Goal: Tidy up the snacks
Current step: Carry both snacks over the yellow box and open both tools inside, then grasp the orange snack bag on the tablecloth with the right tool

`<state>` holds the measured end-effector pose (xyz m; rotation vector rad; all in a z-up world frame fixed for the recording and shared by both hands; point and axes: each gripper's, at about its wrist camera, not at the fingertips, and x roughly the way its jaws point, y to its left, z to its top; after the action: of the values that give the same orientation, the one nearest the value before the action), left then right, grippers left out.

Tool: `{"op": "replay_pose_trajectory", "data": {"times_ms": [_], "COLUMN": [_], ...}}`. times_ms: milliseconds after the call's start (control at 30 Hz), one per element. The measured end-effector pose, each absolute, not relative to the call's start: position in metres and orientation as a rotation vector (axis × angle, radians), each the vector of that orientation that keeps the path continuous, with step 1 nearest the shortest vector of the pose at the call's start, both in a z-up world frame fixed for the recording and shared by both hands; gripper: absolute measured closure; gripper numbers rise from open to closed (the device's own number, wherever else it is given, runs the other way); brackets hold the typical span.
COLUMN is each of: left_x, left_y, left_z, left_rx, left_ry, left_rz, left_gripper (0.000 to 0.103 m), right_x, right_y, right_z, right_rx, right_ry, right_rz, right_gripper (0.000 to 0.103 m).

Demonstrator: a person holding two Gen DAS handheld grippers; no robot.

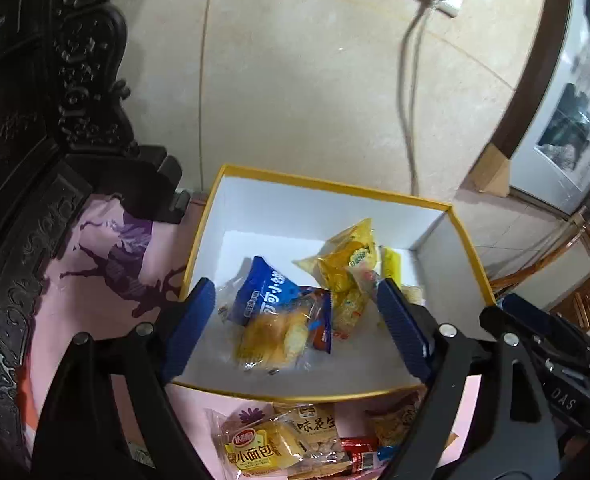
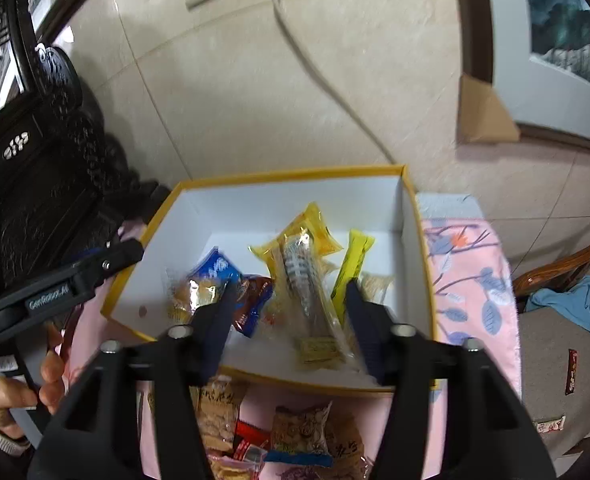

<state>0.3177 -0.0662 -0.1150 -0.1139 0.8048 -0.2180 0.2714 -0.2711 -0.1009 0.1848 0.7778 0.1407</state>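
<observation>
Snacks are split between two places: several packets already lie inside the yellow-rimmed white box point(image 1: 471, 240), and a loose heap waits on the pink floral cloth point(image 1: 107, 264) of the desk, just in front of the box's near wall. Inside the box, the blue bread packet point(image 1: 271, 300) lies toward the left wall, the yellow packets point(image 1: 347, 256) sit near the middle, and a slim yellow stick packet point(image 2: 353, 256) leans beside them toward the right wall. They lie tumbled over one another, which suggests dropping rather than careful stacking.

Outside the box, the small-bread packet point(image 1: 255, 448) and the peanut packet point(image 1: 315, 428) sit closest to the near wall, with a red wrapper point(image 1: 359, 452) beside them; this pile is likely what remains to be moved.

Left claw point(image 1: 295, 320) hovers over the box's near-left part with its blue pads wide apart and nothing between them. Right claw point(image 2: 291, 328) hangs over the near-right part, likewise spread wide and empty, with a long clear packet point(image 2: 307, 288) lying in the box below its gap. Both seem poised above the box, consistent with a release just made or a reach about to begin; which one cannot be told.

Two more small wrappers point(image 2: 571, 372) lie on the floor, well to the right of the box.
</observation>
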Motion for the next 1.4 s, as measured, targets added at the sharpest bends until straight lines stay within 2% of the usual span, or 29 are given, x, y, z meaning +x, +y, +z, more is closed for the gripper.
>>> {"op": "replay_pose_trajectory", "data": {"times_ms": [667,867,1100,1267,1400], "left_x": [0.210,0.141,0.085,0.067,0.065], "left_y": [-0.077,-0.050,-0.025,-0.012,-0.004], "left_z": [-0.085,-0.101,-0.154,-0.171,-0.169], "left_rx": [0.025,-0.012,-0.051,-0.052,-0.026], "left_ry": [0.827,0.742,0.923,1.021,1.026], "left_rz": [-0.180,-0.146,-0.124,-0.102,-0.067], "left_gripper": [0.005,0.002,0.002,0.002,0.002], "right_x": [0.162,0.097,0.041,0.024,0.031], "right_y": [-0.274,-0.280,-0.302,-0.302,-0.298], "right_z": [-0.092,-0.129,-0.185,-0.206,-0.223], "right_rx": [0.188,0.128,0.140,0.122,0.077], "right_ry": [0.874,0.976,1.124,1.072,1.101], "right_rz": [0.094,0.061,0.016,0.109,0.170], "right_gripper": [0.045,0.045,0.045,0.045,0.045]}}
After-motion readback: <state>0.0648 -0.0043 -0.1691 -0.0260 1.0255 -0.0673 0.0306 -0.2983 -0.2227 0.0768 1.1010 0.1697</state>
